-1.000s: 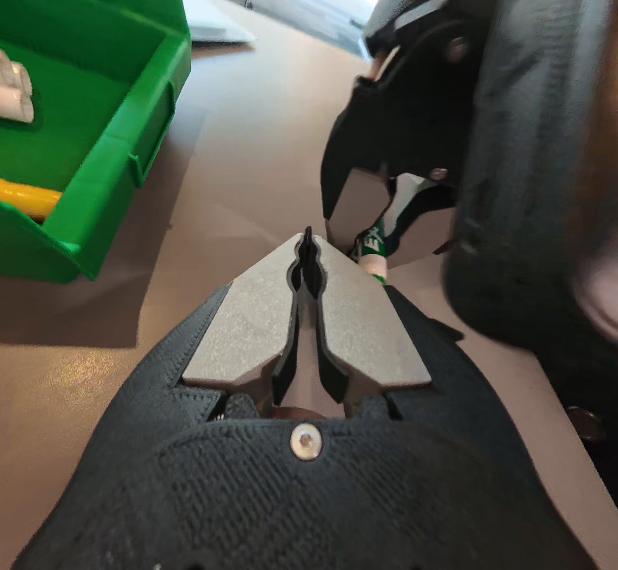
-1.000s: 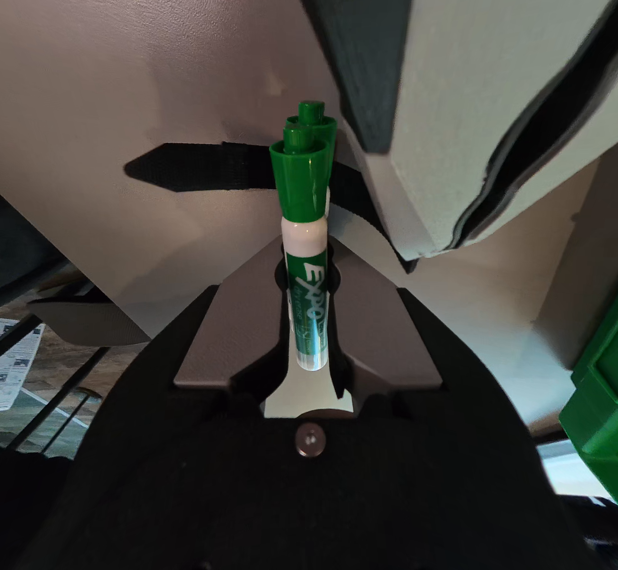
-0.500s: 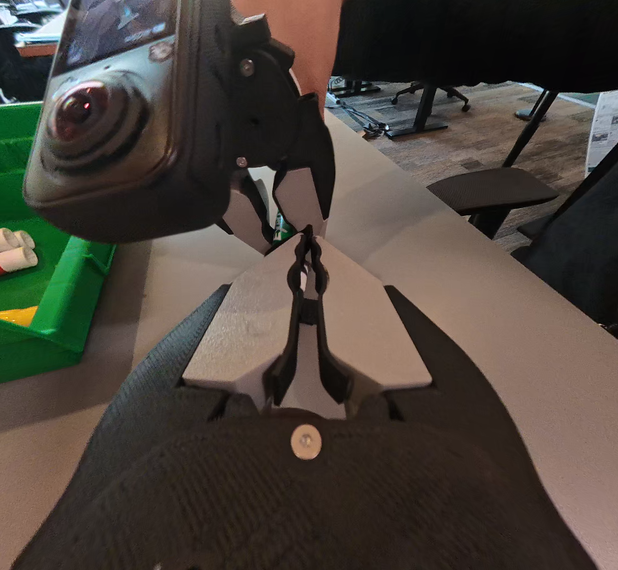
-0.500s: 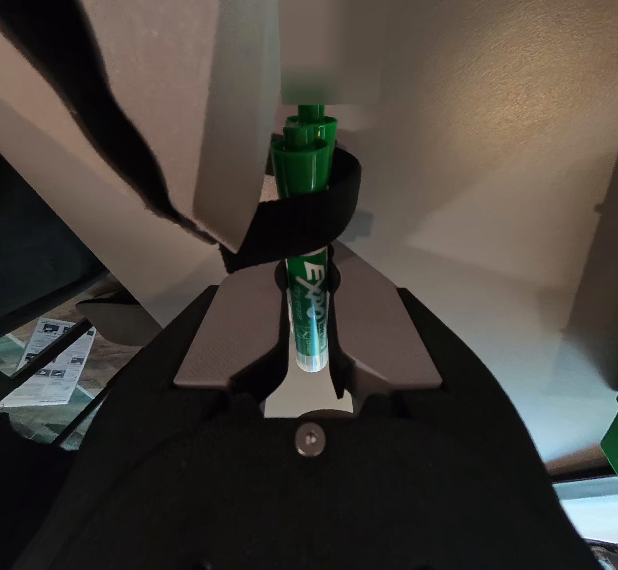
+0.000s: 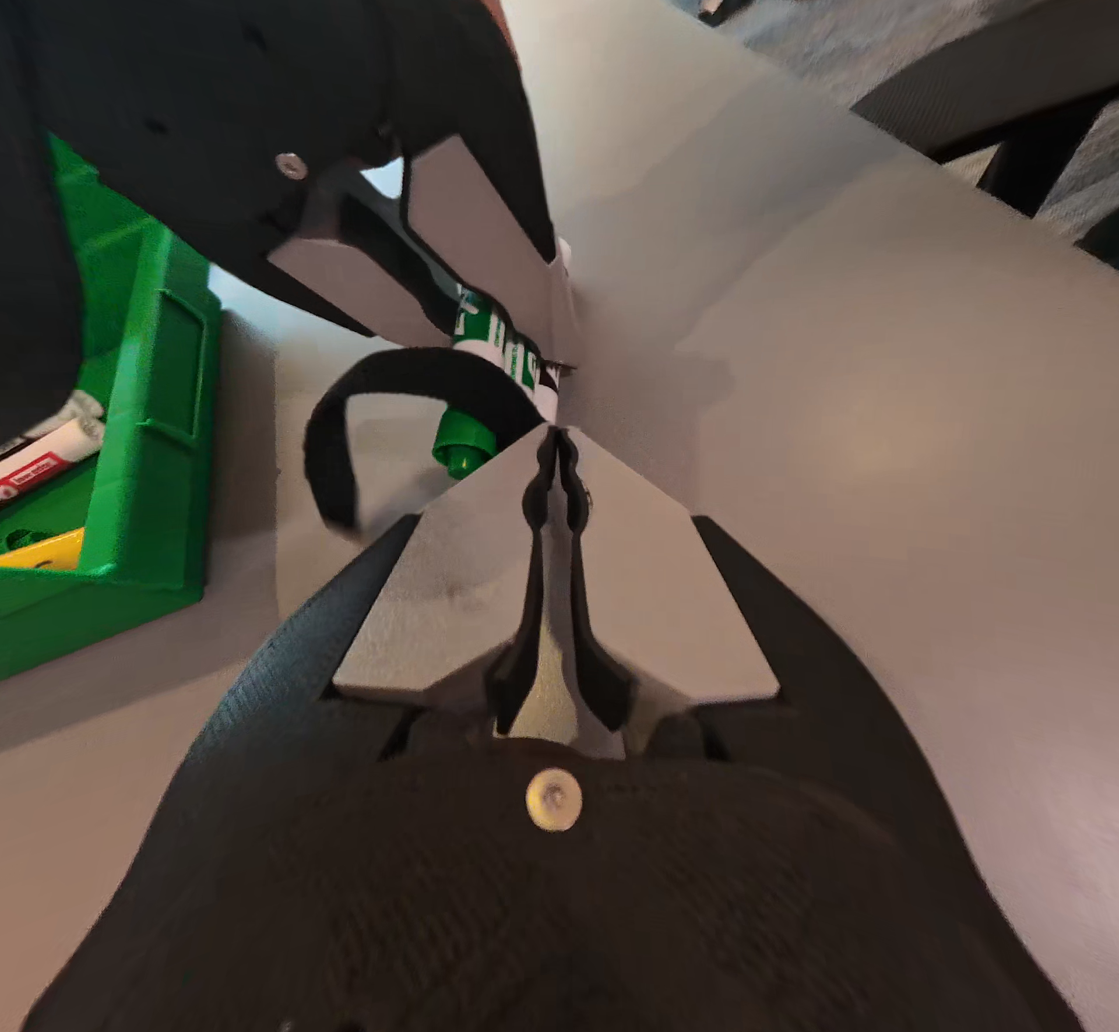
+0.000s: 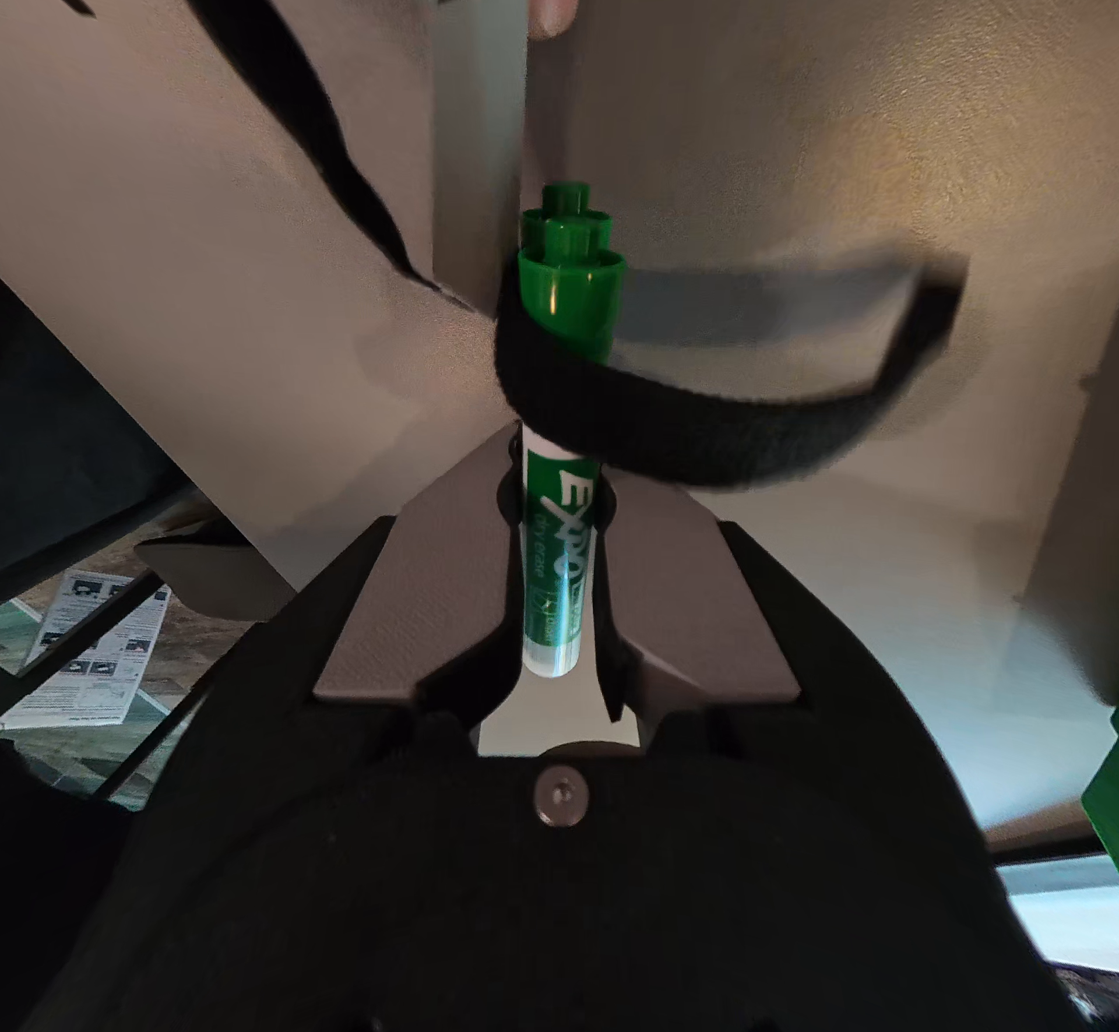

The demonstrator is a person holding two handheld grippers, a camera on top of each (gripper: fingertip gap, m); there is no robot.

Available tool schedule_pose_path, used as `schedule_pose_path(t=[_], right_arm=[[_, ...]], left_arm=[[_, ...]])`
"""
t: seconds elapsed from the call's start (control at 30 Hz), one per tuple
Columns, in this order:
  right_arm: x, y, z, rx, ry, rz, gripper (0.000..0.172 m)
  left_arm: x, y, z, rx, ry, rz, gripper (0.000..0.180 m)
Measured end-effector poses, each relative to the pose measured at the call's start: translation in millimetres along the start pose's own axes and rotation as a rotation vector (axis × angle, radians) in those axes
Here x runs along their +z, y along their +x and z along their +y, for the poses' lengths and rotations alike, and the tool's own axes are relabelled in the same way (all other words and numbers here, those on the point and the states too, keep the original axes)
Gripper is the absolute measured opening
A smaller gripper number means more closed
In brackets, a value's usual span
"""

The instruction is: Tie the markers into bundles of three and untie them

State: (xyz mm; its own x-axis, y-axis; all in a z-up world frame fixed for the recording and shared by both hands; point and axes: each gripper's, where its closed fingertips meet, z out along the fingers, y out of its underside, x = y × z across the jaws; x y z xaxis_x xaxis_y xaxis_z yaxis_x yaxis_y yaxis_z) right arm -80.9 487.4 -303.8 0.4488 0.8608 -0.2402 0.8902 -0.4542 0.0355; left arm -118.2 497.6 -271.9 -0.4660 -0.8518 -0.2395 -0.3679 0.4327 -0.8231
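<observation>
Beside the green bin, over the pale surface, the green markers stood clamped in the right gripper, their long axis running straight out along its fingers. The green caps pointed away from the wrist and the blunt tail lay back toward the palm. Both pads pressed on the barrel of the front marker; two more caps showed stacked behind it, so this looked like a set of three.

A black strap crossed the barrels just beyond the fingertips, at the foot of the caps. It was wound about them once, slantwise, and its free end swept out in a loose loop on the bin side of the markers. From the left wrist view that loop hung open between the markers and the bin.

Opposite the bin, on the far side of the markers, the left gripper had its fingers closed tip to tip just past the caps. Whether they pinched the strap's other end could not be told, since the strap ran out of sight behind them.

My judgement: the coming move turned on that loop. The left gripper was the nearer one to work it, while the right one only had to hold the markers steady. The two grippers met nose to nose at a steep angle, both tilted down at the surface.
</observation>
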Motion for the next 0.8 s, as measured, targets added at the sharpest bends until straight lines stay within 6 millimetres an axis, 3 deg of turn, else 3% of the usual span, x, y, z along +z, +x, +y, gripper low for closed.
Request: schedule_pose_path(t=[0.23,0.47,0.67,0.8], right_arm=[[0.0,0.0,0.0,-0.003,-0.006,0.007,0.015],[0.5,0.2,0.3,-0.038,-0.007,0.05,0.015],[1.6,0.7,0.7,-0.08,0.004,0.143,0.014],[2.0,0.7,0.7,-0.086,0.054,0.175,0.015]], left_arm=[[0.9,0.9,-2.8,-0.022,0.006,-0.004,0.001],[-11.6,12.6,-20.4,-0.041,0.085,0.046,0.029],[-23.5,-2.5,-37.1,-0.057,0.16,-0.053,0.033],[-19.2,-20.0,-36.1,-0.111,0.15,-0.169,0.056]])
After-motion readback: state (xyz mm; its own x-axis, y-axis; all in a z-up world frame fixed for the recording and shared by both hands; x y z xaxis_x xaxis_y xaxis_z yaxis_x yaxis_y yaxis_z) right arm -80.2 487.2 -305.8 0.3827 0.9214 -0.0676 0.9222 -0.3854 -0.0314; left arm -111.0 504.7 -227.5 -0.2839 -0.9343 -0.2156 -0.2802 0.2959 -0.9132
